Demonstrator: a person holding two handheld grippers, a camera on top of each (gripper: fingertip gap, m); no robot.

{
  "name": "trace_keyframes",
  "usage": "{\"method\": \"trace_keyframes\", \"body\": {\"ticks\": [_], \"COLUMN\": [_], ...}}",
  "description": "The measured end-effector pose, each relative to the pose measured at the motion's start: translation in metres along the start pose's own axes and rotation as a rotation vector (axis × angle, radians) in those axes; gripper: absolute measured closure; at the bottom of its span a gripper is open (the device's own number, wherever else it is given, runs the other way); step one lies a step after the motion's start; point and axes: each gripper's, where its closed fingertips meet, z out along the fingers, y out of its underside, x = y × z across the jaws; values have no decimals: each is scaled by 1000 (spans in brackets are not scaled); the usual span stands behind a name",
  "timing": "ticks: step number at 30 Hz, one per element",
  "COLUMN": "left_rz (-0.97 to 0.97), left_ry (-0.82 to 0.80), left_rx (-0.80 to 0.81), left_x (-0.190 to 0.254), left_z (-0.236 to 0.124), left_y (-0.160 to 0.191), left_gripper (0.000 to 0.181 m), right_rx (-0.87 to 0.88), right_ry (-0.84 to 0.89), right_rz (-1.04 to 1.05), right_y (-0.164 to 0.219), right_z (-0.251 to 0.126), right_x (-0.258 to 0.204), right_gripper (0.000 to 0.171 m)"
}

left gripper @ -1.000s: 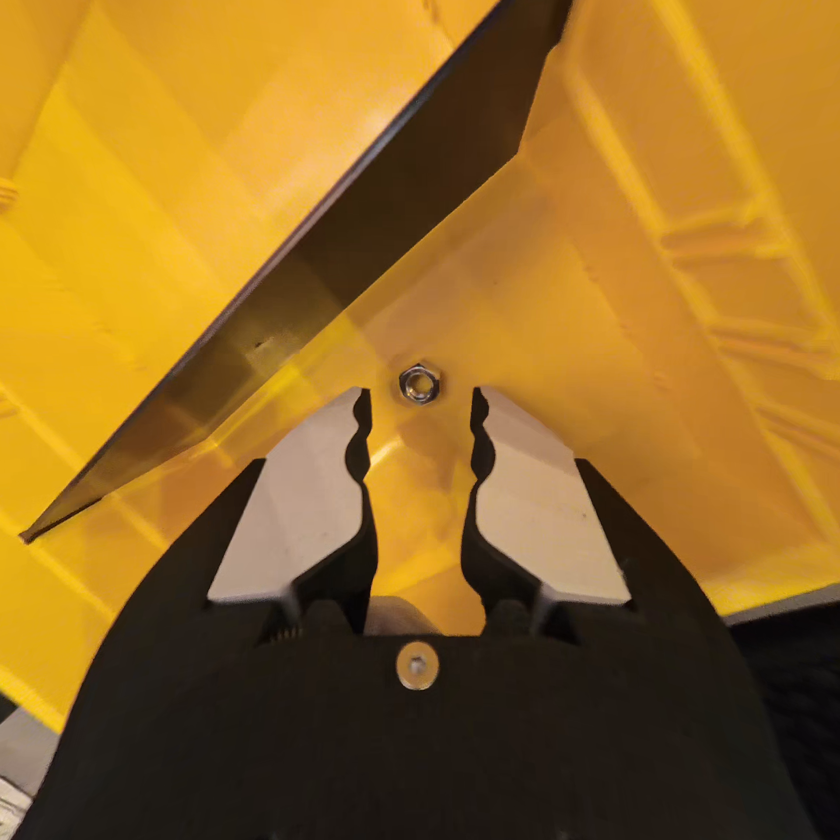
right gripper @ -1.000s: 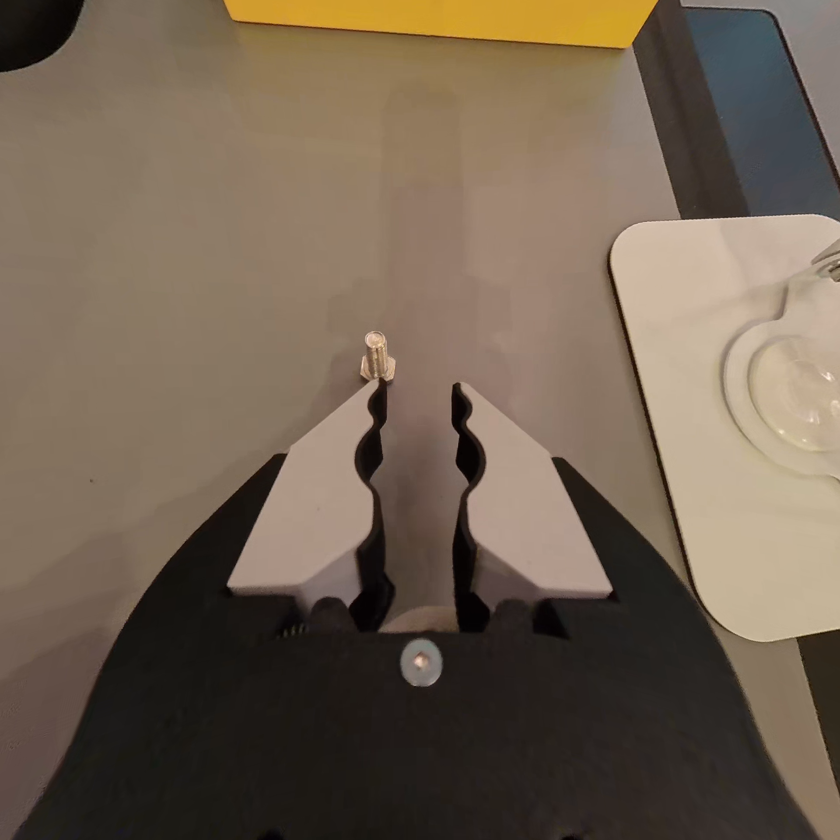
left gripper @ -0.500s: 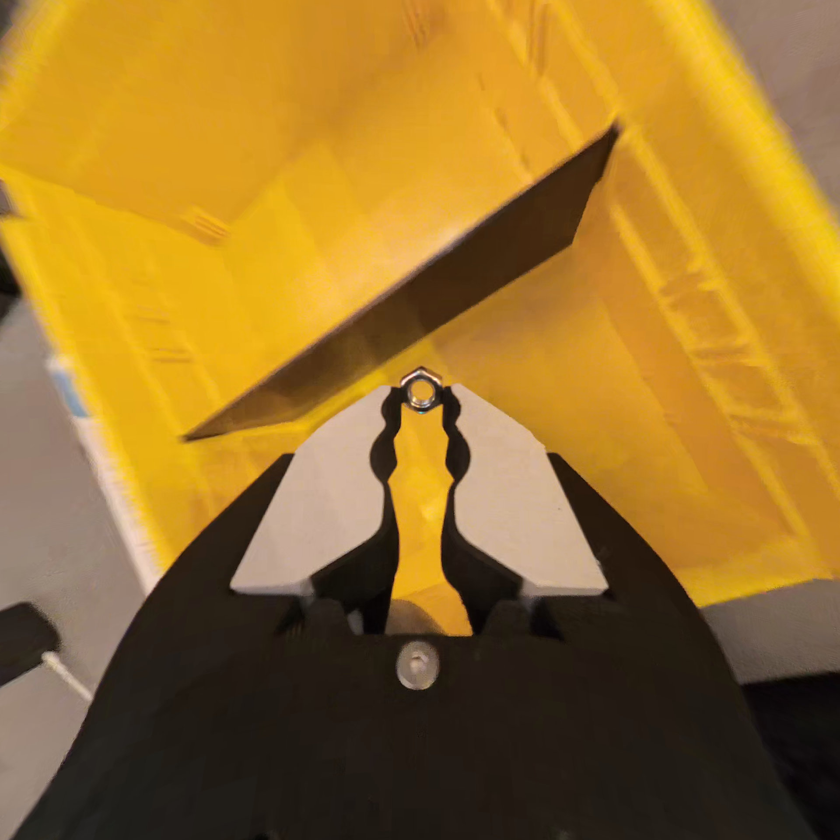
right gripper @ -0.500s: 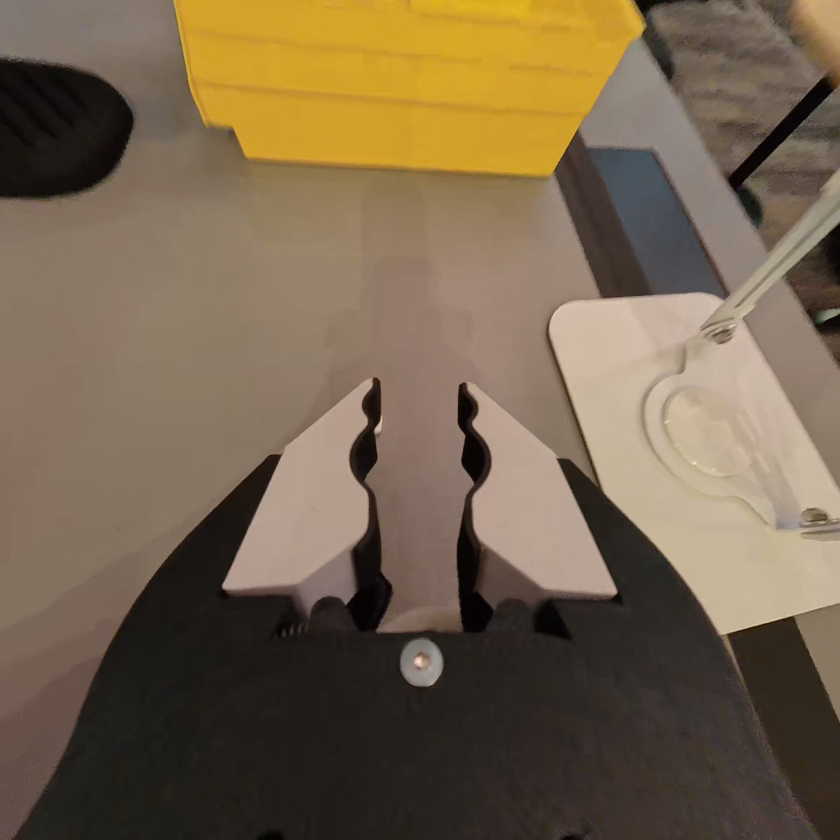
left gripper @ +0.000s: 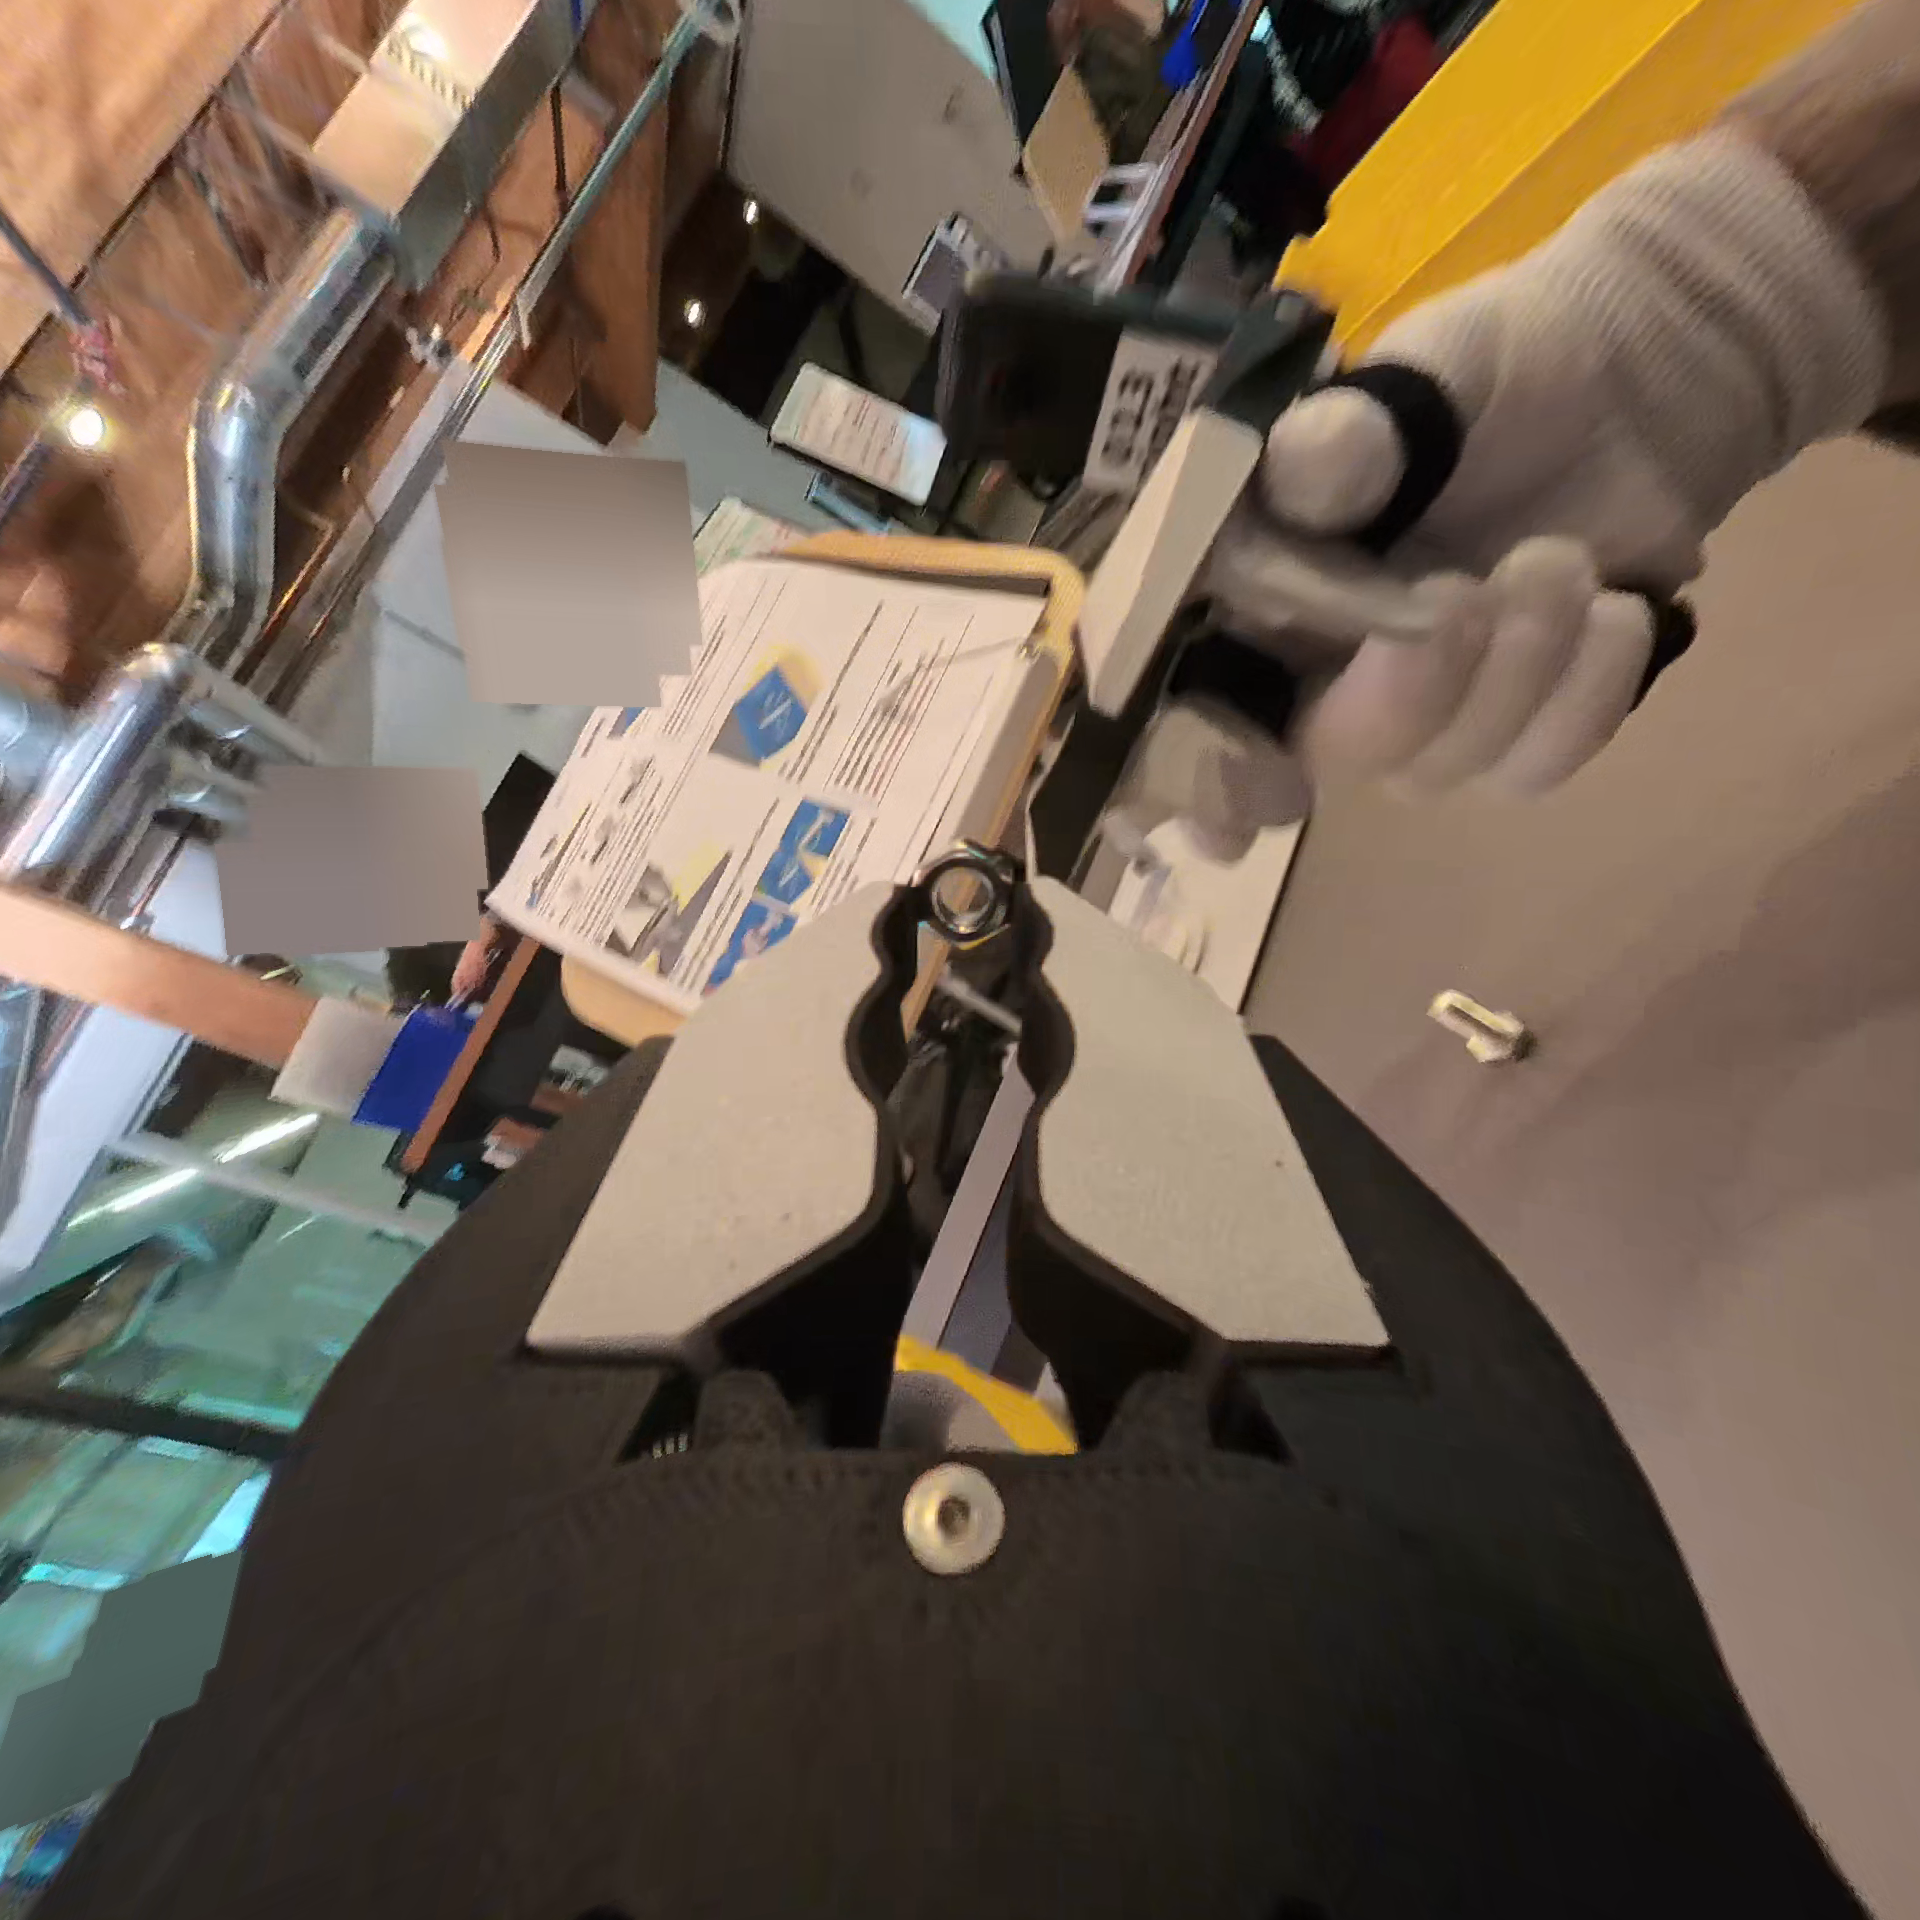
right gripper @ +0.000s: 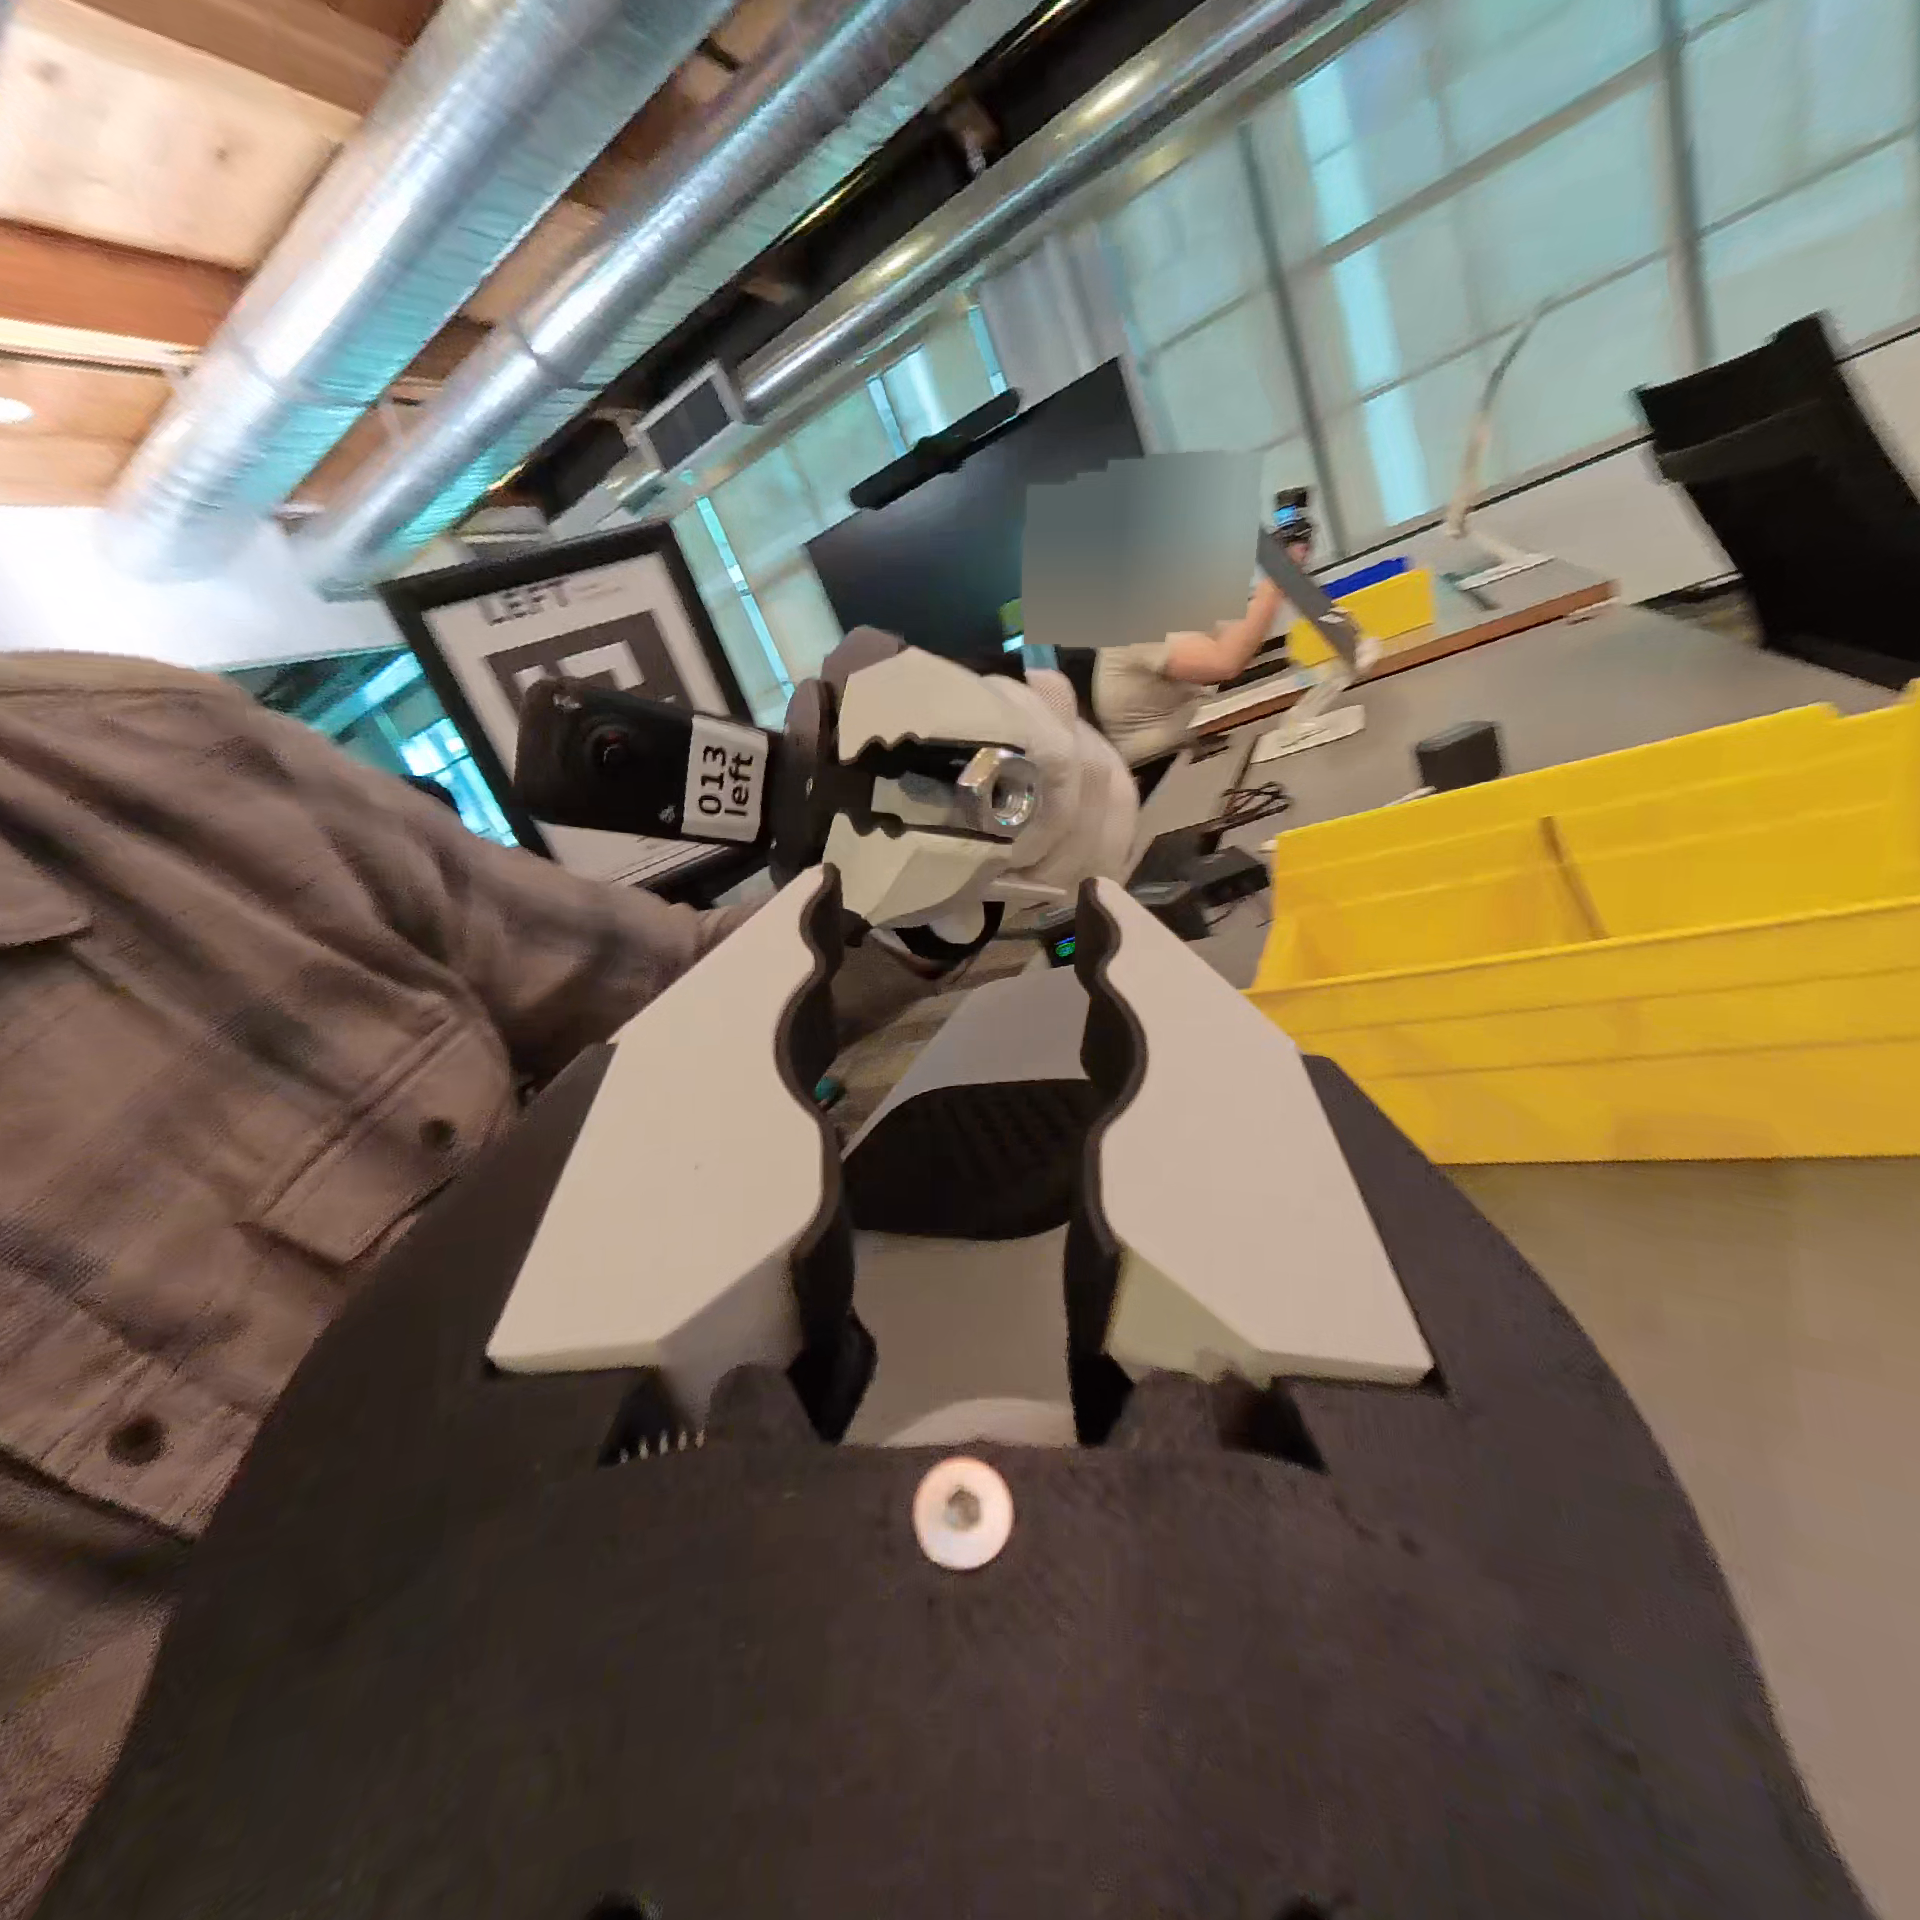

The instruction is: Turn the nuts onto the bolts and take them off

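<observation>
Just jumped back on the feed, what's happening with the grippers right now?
The left gripper is shut on a small silver hex nut, lifted clear of the yellow plastic bin. The right gripper is open and empty, facing it. A silver bolt lies on the grey table, not yet picked up.

From my remote seat, right of the left gripper the gloved hand is motion-smeared; its fingers blur together. The small metal piece lower right is too blurred to identify. Beyond the right gripper, the yellow bin runs off the frame's right edge.
</observation>
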Motion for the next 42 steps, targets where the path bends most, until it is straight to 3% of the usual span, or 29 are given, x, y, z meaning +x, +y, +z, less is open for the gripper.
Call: {"method": "trace_keyframes", "body": {"ticks": [3, 5, 13, 23, 27, 29, 34, 38, 42], "left_rz": [-12, 0, 7, -16, -64, -77, -180, -203, -230], "left_ry": [39, 51, 86, 49, 19, 13, 72, 114, 145], "left_rx": [65, 80, 115, 135, 136, 104, -50, -107, -155], "left_x": [9, 12, 19, 13, 2, 0, 18, 39, 51], "left_z": [4, 6, 7, 15, 15, 16, 26, 30, 31], "left_y": [-22, -28, -36, -41, -41, -34, 2, 16, 27], "left_gripper": [164, 164, 164, 163, 158, 158, 158, 157, 158], "right_rx": [28, 52, 63, 71, 10, -144, -759, -1077, -1242], "right_ry": [-65, -99, -183, -132, -15, 154, 544, 637, 624], "right_rz": [28, 36, 33, -47, -127, -218, -336, -287, -247], "right_y": [-1, -5, -8, -17, -23, -11, 64, 113, 148], "right_z": [2, 1, -2, -9, -31, -51, -131, -170, -181], "right_x": [-7, -12, -27, -27, -19, 0, 55, 77, 88], "right_gripper": [129, 139, 155, 155, 155, 155, 155, 155, 155]}}
